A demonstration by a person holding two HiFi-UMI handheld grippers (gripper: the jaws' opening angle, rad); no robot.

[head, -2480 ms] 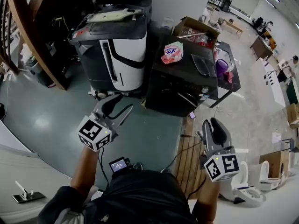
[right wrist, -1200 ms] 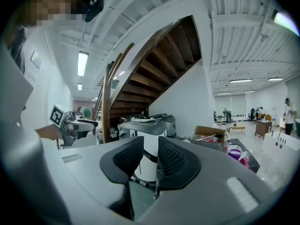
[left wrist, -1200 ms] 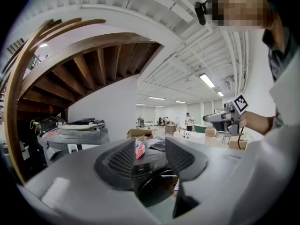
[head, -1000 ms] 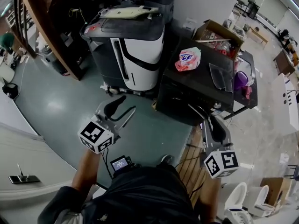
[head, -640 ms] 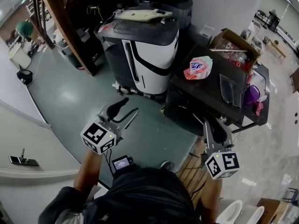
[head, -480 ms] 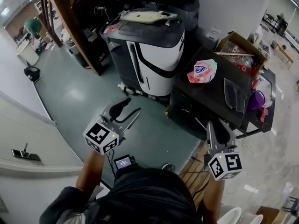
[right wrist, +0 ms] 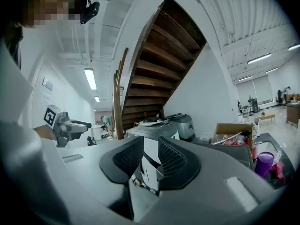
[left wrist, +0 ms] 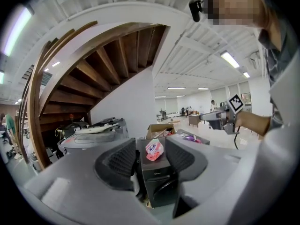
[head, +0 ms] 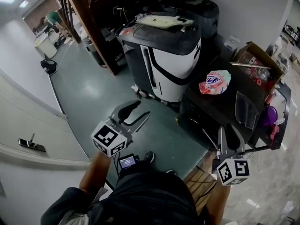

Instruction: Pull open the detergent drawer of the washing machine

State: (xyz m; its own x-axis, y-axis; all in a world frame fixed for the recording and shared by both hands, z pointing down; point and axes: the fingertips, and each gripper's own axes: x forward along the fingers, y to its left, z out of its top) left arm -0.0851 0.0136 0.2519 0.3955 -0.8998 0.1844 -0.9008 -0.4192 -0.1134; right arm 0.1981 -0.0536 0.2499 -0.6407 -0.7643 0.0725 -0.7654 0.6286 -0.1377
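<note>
Between the jaws of the left gripper [left wrist: 150,162] there's just a slim gap with nothing in it, and the right gripper [right wrist: 151,159] looks the same: nearly closed, empty. Sighting through the left pair you get a pink bag [left wrist: 154,149] sitting on a dark cabinet [left wrist: 157,179]. Through the right pair it's the black-and-white machine [head: 171,64], which I'm guessing is the washing machine. It sits upper middle of the head view, well apart from both grippers. Can't pick out the detergent drawer in any view, so I'd call this the approach.

My advice: get close enough to spot the drawer front first, spread one pair of jaws before reaching, come in level, pinch the drawer's lip and pull straight back, no twisting. Park the other gripper out of the way.

Writing: the bag has blue print and the cabinet front a pale logo, both too small to read. The marker cubes [head: 109,138] carry square patterns only, no words.
</note>
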